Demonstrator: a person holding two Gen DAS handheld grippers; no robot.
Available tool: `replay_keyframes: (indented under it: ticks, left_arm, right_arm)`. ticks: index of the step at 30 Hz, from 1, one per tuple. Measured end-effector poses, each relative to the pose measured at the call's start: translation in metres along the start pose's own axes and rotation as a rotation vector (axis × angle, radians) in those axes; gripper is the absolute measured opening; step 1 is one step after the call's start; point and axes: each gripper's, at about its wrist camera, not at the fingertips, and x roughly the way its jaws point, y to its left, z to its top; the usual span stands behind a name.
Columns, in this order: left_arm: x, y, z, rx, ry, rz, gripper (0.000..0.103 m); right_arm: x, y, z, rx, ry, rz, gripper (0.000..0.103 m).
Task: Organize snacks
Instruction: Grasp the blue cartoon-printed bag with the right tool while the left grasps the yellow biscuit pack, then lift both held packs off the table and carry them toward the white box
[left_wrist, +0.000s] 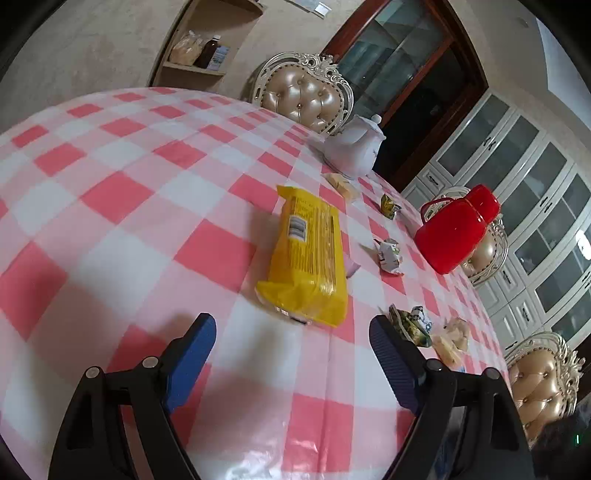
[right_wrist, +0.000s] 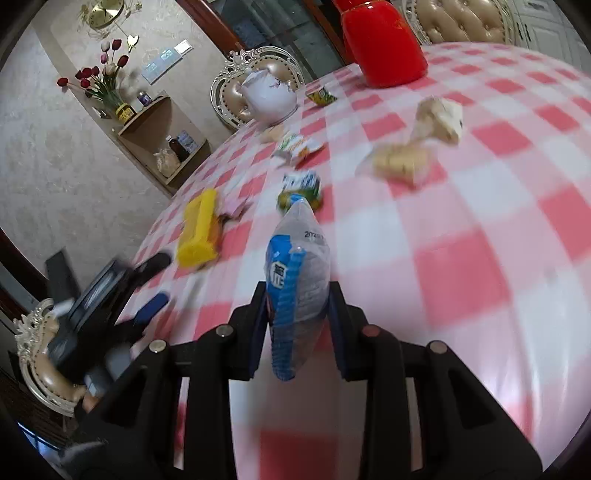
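Observation:
A yellow snack pack (left_wrist: 308, 258) lies on the pink-checked tablecloth (left_wrist: 110, 206), just ahead of my left gripper (left_wrist: 293, 332), which stands open with nothing between its blue pads. My right gripper (right_wrist: 297, 306) is shut on a blue and clear snack bag (right_wrist: 297, 280) held up on edge above the cloth. In the right wrist view the yellow snack pack (right_wrist: 197, 230) lies to the left, with the left gripper (right_wrist: 155, 280) beside it. Small wrapped snacks (left_wrist: 388, 254) (right_wrist: 301, 186) and clear-bagged biscuits (right_wrist: 400, 160) are scattered over the table.
A red thermos jug (left_wrist: 454, 230) (right_wrist: 382, 44) and a white teapot (left_wrist: 354, 146) (right_wrist: 269, 98) stand toward the far side. Padded chairs (left_wrist: 308, 98) ring the table. A wall shelf (right_wrist: 162, 136) holds jars and tulips; white cabinets (left_wrist: 535, 206) line one wall.

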Motion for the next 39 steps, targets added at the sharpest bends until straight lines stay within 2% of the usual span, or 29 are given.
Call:
replay_keyframes:
  ticks: [4,8,10,14,18,19,20,21,24,26,30,32,39]
  left_arm:
    - [0.017,-0.010,0.014,0.069,-0.003,0.013,0.086]
    - [0.044,-0.027,0.019,0.158,0.071,0.073,0.086]
    - [0.052,-0.033,0.022,0.182,0.076,0.083,0.086]
    - [0.073,-0.035,0.031,0.187,0.115,0.102,0.086]
    - [0.082,-0.036,0.034,0.201,0.122,0.117,0.086]
    - [0.082,-0.036,0.033,0.201,0.122,0.108,0.083]
    - [0.080,-0.035,0.034,0.199,0.113,0.095,0.062]
    - [0.079,-0.035,0.034,0.203,0.107,0.110,0.052]
    - [0.075,-0.035,0.032,0.224,0.105,0.102,0.050]
    - [0.066,-0.036,0.029,0.245,0.082,0.124,0.050]
    - [0.038,-0.031,0.021,0.216,0.047,0.112,0.049]
    - [0.022,-0.030,0.009,0.221,0.040,0.107,0.044]
    - [-0.033,-0.028,-0.034,0.260,0.037,0.099,0.043]
  right_arm:
    - [-0.003,0.007,-0.007,0.005,-0.037,0.023,0.035]
    - [-0.002,-0.001,-0.005,0.042,-0.031,0.036,0.035]
    - [-0.001,-0.002,-0.004,0.050,-0.026,0.038,0.035]
    - [0.001,0.002,-0.005,0.023,-0.022,0.031,0.035]
    - [0.001,0.004,-0.006,0.014,-0.016,0.025,0.035]
    - [0.002,0.004,-0.005,0.013,-0.013,0.024,0.035]
    - [0.003,0.005,-0.005,0.011,-0.010,0.023,0.035]
    - [0.004,0.005,-0.005,0.008,-0.007,0.021,0.035]
    - [0.006,0.006,-0.003,-0.007,-0.006,0.021,0.035]
    - [0.007,0.005,-0.002,-0.009,-0.011,0.034,0.035]
    - [0.005,0.001,-0.002,0.007,-0.017,0.063,0.035]
    - [0.005,0.000,-0.002,0.012,-0.015,0.074,0.035]
    - [0.005,0.002,-0.003,0.004,-0.006,0.072,0.035]
